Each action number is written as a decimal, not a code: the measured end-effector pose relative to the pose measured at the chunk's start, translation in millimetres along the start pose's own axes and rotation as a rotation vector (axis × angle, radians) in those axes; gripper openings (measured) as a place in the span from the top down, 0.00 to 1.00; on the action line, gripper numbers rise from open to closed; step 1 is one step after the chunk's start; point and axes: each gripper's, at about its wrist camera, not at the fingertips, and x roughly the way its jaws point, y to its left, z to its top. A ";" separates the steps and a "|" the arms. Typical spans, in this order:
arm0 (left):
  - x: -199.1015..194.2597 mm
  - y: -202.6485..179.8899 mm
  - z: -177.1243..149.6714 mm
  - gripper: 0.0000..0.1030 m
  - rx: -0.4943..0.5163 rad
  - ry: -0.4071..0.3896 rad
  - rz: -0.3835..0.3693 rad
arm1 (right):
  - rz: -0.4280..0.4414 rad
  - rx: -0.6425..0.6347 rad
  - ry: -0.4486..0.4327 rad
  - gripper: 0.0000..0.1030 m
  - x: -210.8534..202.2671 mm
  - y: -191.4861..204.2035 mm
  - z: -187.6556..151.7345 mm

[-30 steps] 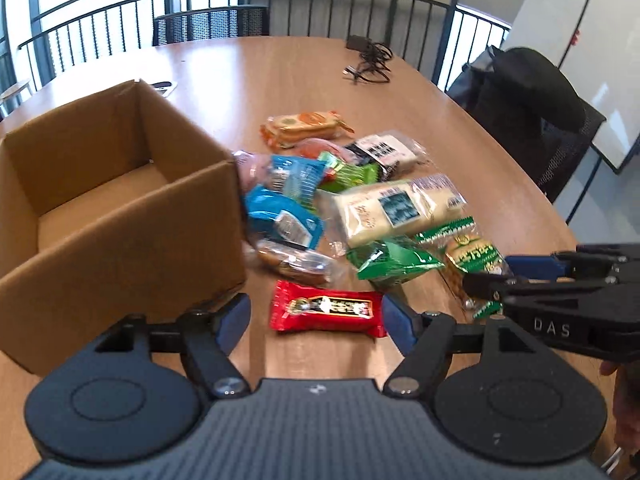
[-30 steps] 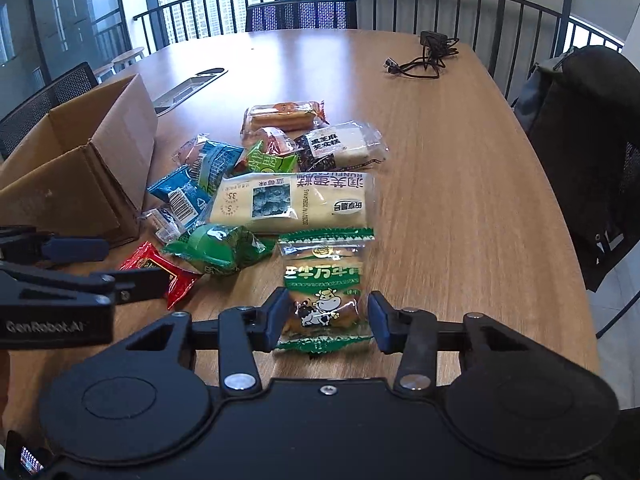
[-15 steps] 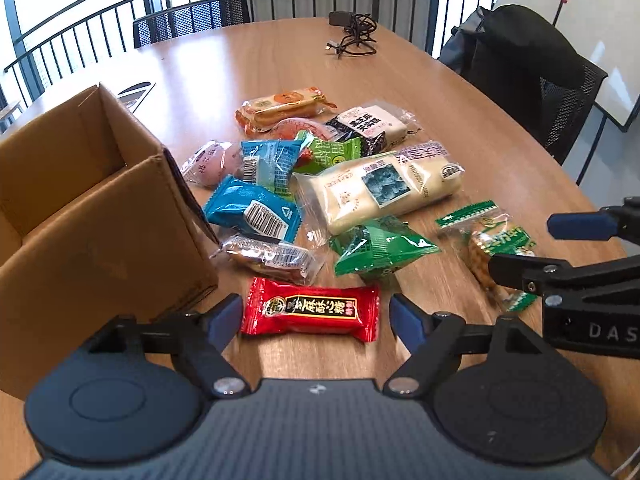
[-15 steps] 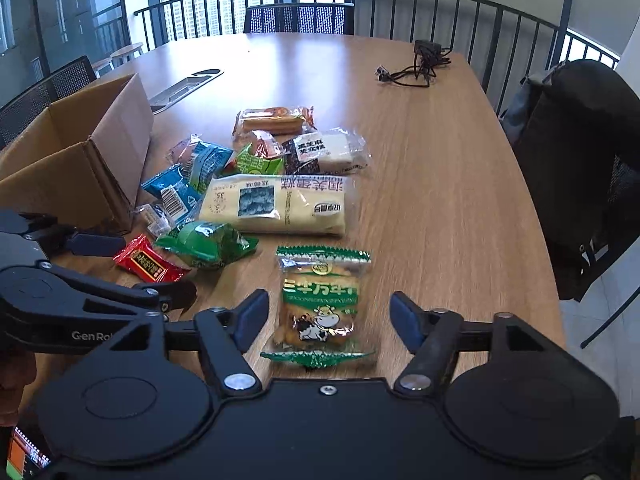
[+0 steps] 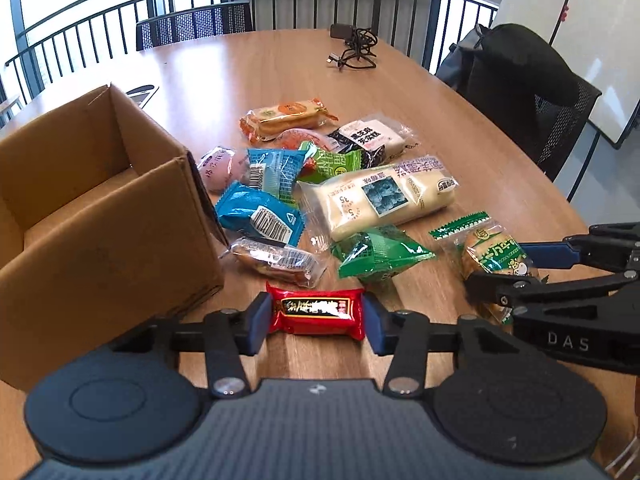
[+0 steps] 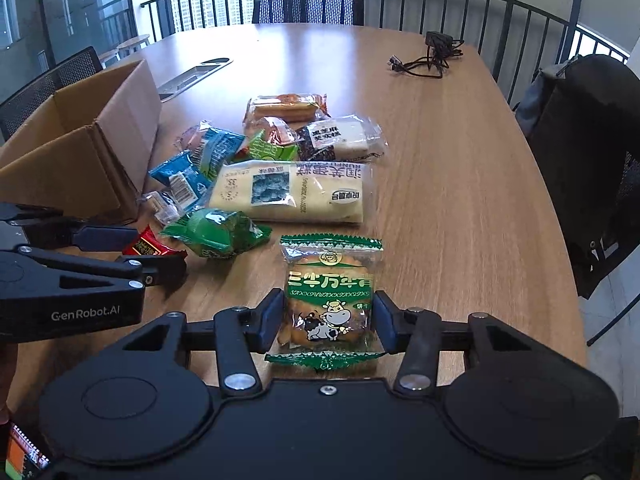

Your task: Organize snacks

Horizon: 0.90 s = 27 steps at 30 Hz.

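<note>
Left wrist | left gripper (image 5: 316, 316) just closed, clamping red snack bar (image 5: 317, 311) | beside box (image 5: 100, 216)

Both grippers angled down, side by side. Left gripper (image 5: 316, 316) jaws just closed in, the 2 blue pads (image 5: 256, 322) touching both ends of the red snack bar (image 5: 316, 311). Right gripper (image 6: 329, 322) same deal, jaws just closed onto the cow biscuit pack (image 6: 330, 304).
</note>
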 end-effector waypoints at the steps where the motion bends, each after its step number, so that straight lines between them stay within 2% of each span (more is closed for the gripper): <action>1: -1.4 1.0 -0.1 0.57 -0.006 -0.002 -0.004 | 0.003 0.001 -0.005 0.55 -2.3 0.4 0.4; 5: -10.2 6.3 -1.1 0.63 -0.032 -0.019 -0.031 | 0.014 0.001 -0.025 0.55 -12.7 2.5 3.2; 7: -15.8 8.8 -1.8 0.70 -0.044 -0.027 -0.040 | 0.021 -0.001 -0.034 0.55 -17.7 4.0 4.3; 14: -22.2 17.5 -2.1 0.75 -0.069 -0.039 -0.047 | 0.030 -0.001 -0.048 0.55 -24.3 6.5 5.9; 17: -27.5 21.3 -1.4 0.86 -0.086 -0.048 -0.075 | 0.036 0.002 -0.047 0.55 -25.4 7.2 5.0; 19: -30.5 24.4 -0.6 1.00 -0.099 -0.054 -0.096 | 0.042 0.000 -0.056 0.55 -27.7 7.8 5.6; 24: -33.3 31.8 -2.9 1.00 -0.119 -0.069 -0.102 | 0.052 -0.005 -0.074 0.55 -33.4 10.0 7.5; 27: -36.5 30.5 -2.1 0.98 -0.093 -0.068 -0.046 | 0.053 -0.007 -0.079 0.54 -34.6 11.6 8.2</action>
